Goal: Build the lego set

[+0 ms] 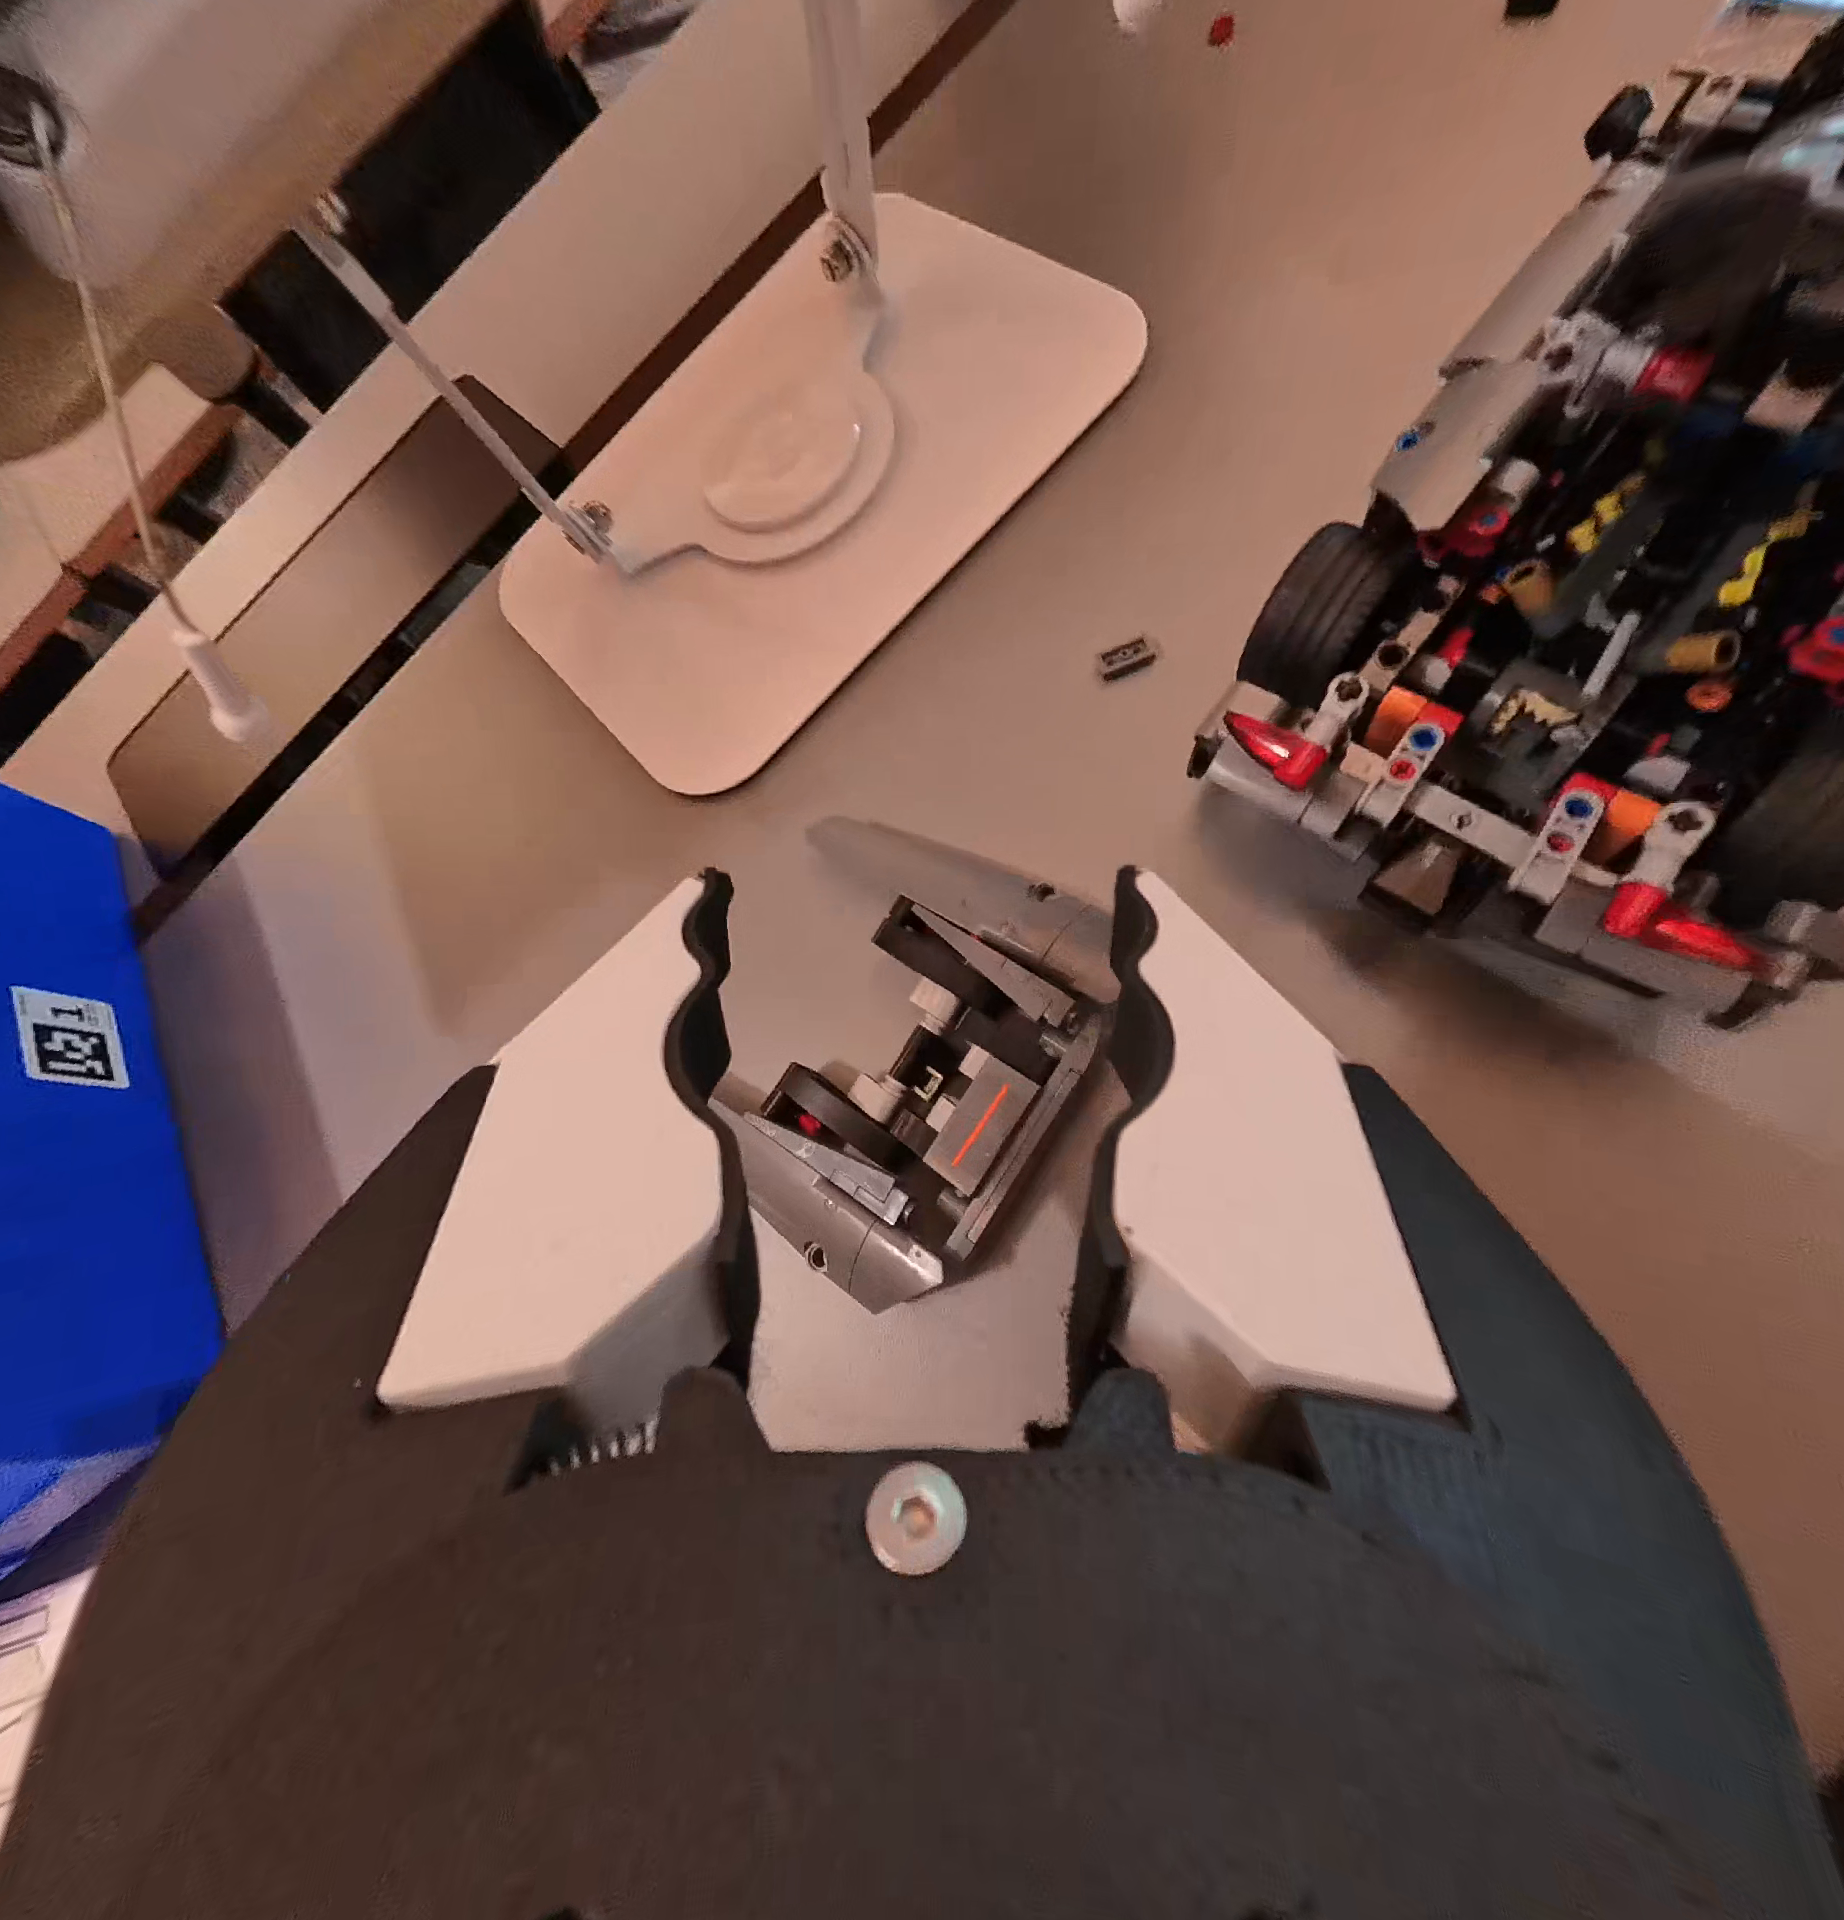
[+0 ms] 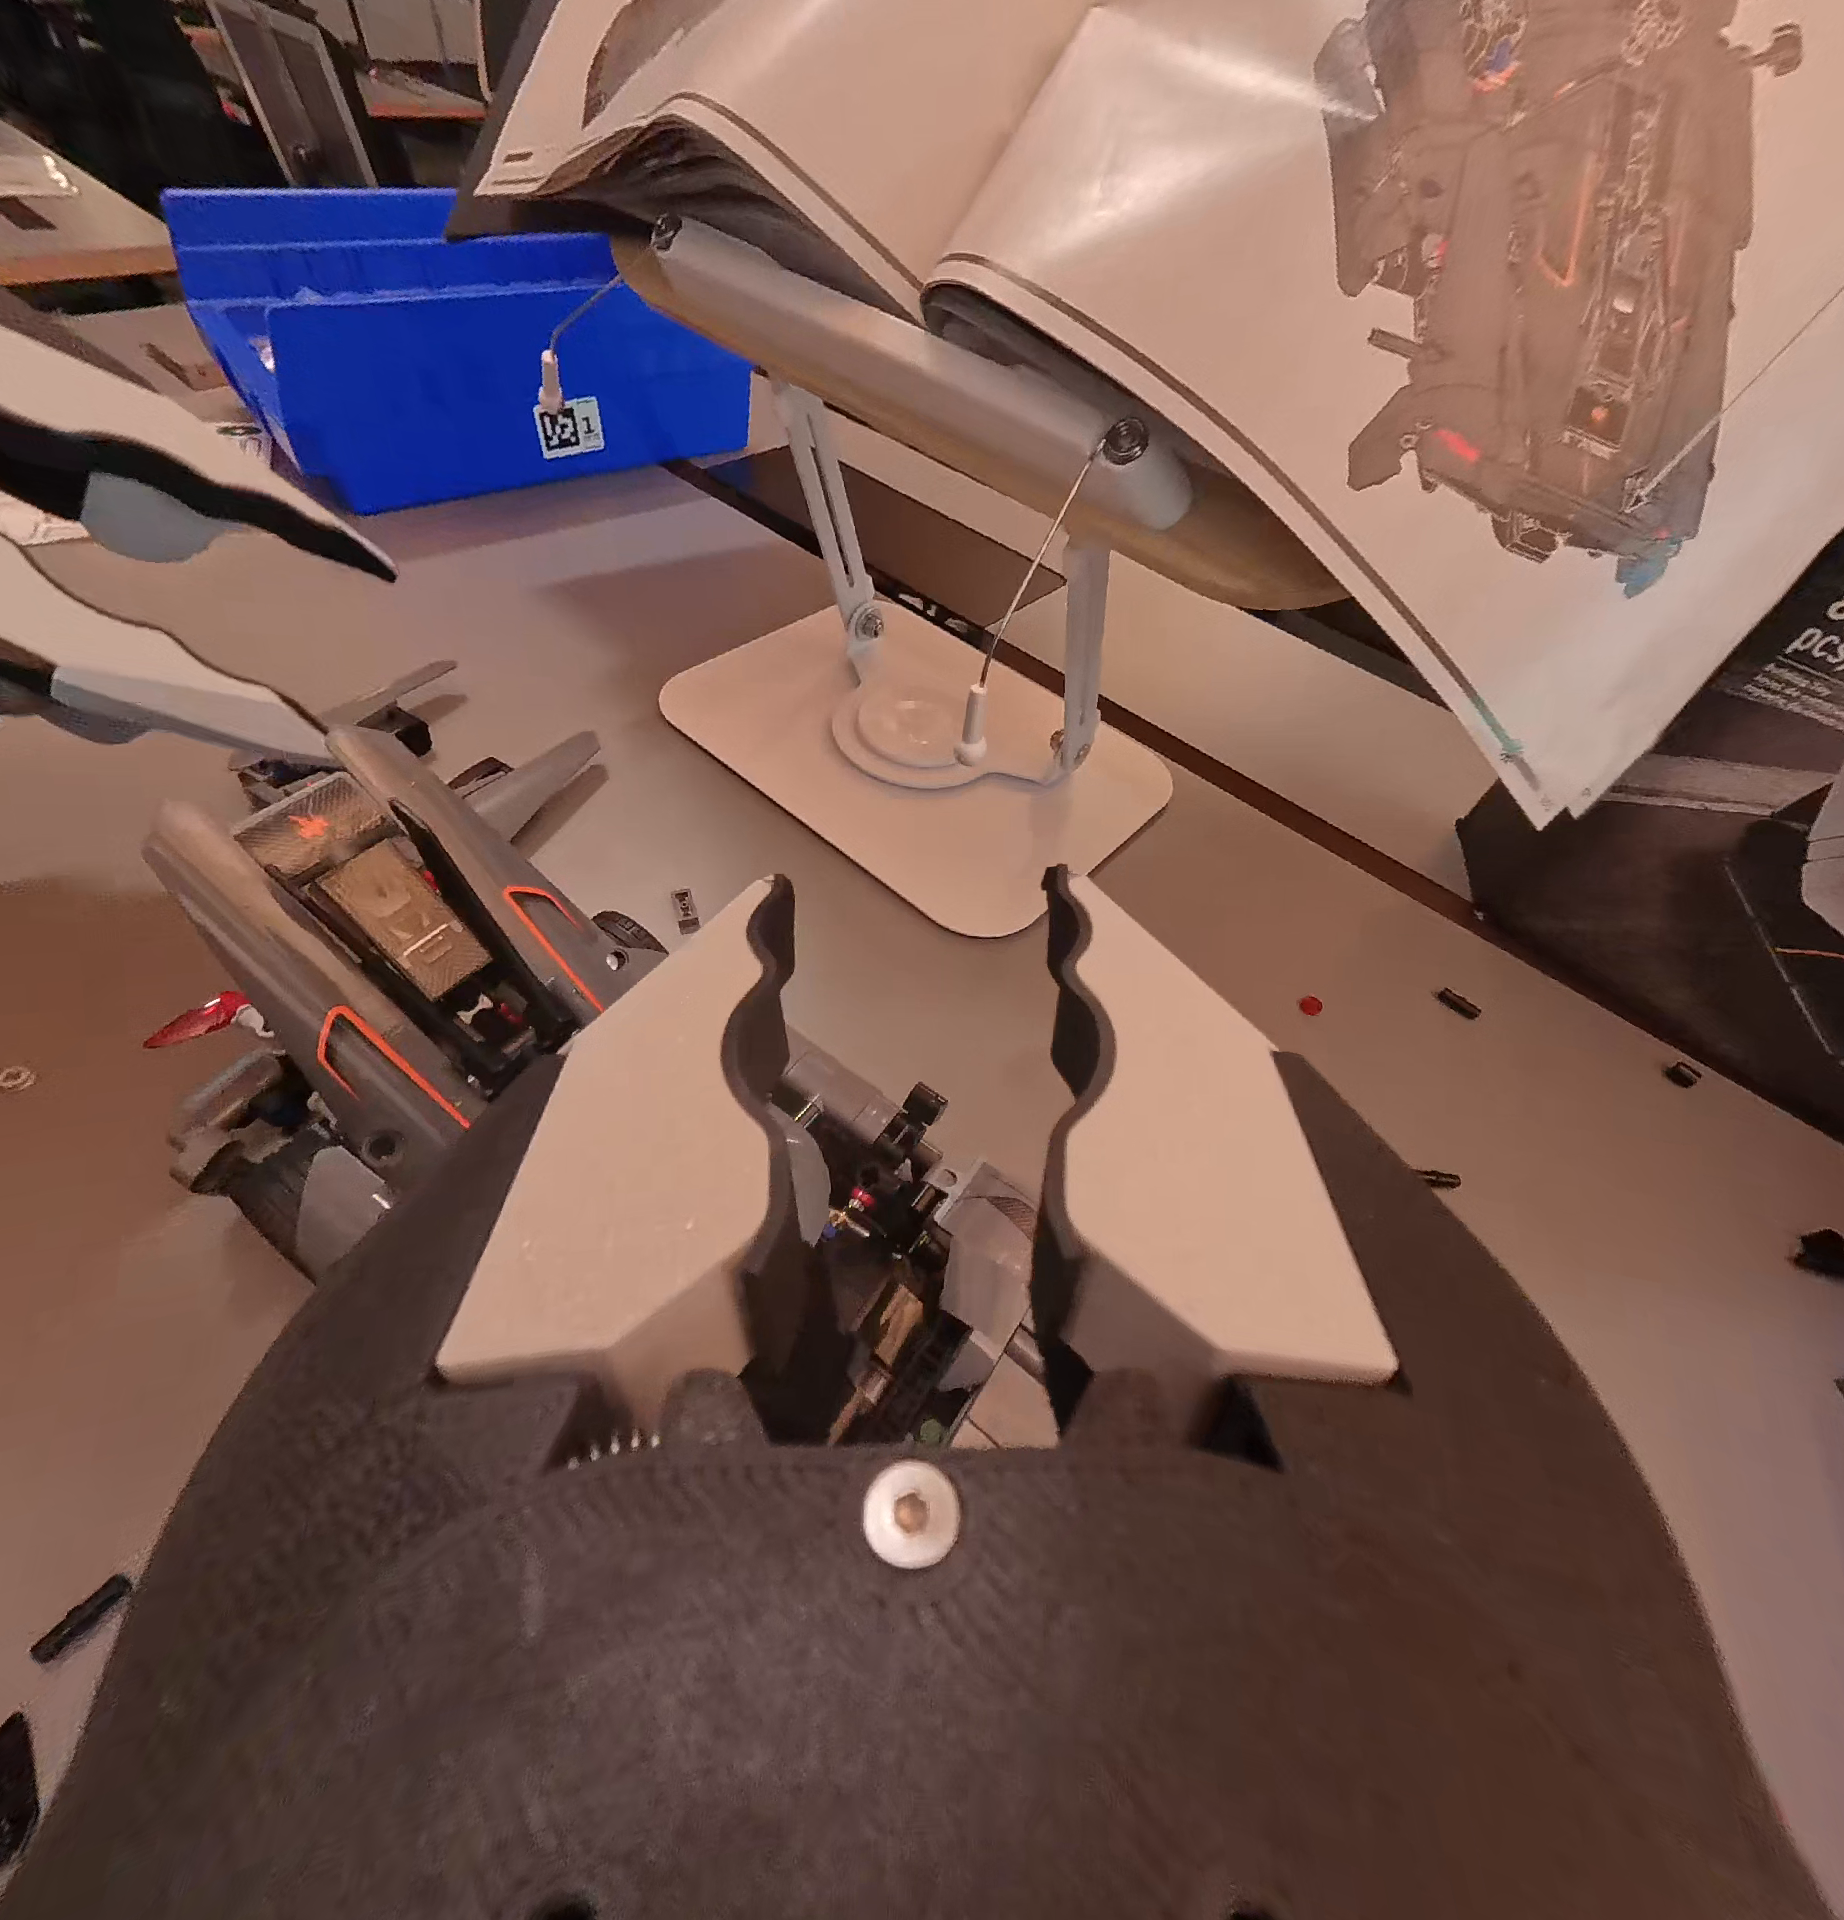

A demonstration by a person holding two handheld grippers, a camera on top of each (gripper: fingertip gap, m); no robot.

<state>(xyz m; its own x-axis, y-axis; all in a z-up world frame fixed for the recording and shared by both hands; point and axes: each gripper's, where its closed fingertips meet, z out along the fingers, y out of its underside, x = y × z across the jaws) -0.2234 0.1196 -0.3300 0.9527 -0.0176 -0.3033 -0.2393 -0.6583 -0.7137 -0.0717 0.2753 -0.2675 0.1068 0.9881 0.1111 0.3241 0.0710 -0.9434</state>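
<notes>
A small grey and black lego sub-assembly [image 1: 939,1101] with an orange stripe lies on the beige table. My left gripper [image 1: 923,883] is open, with one finger on each side of it. The large grey and black lego car [image 1: 1520,675] with red tail lights stands to the right, its upper part blurred. In the right wrist view the car [image 2: 398,966] lies tilted, and its front end runs in between the fingers of my right gripper [image 2: 918,883], which look closed on it. The left gripper [image 2: 362,660] shows at the far left.
A white book stand [image 1: 824,499] [image 2: 928,790] holds an open instruction booklet [image 2: 1157,208] behind the work area. A blue bin [image 1: 56,1039] [image 2: 461,384] stands left, a black box [image 2: 1676,935] right. A small dark plate [image 1: 1128,658], a red stud [image 2: 1310,1005] and black pins [image 2: 1458,1003] lie loose. My right tips are about 20 cm from the small dark plate [image 1: 1128,658], my left tips only 12 cm. Seen from the right wrist view [image 2: 685,908] as well.
</notes>
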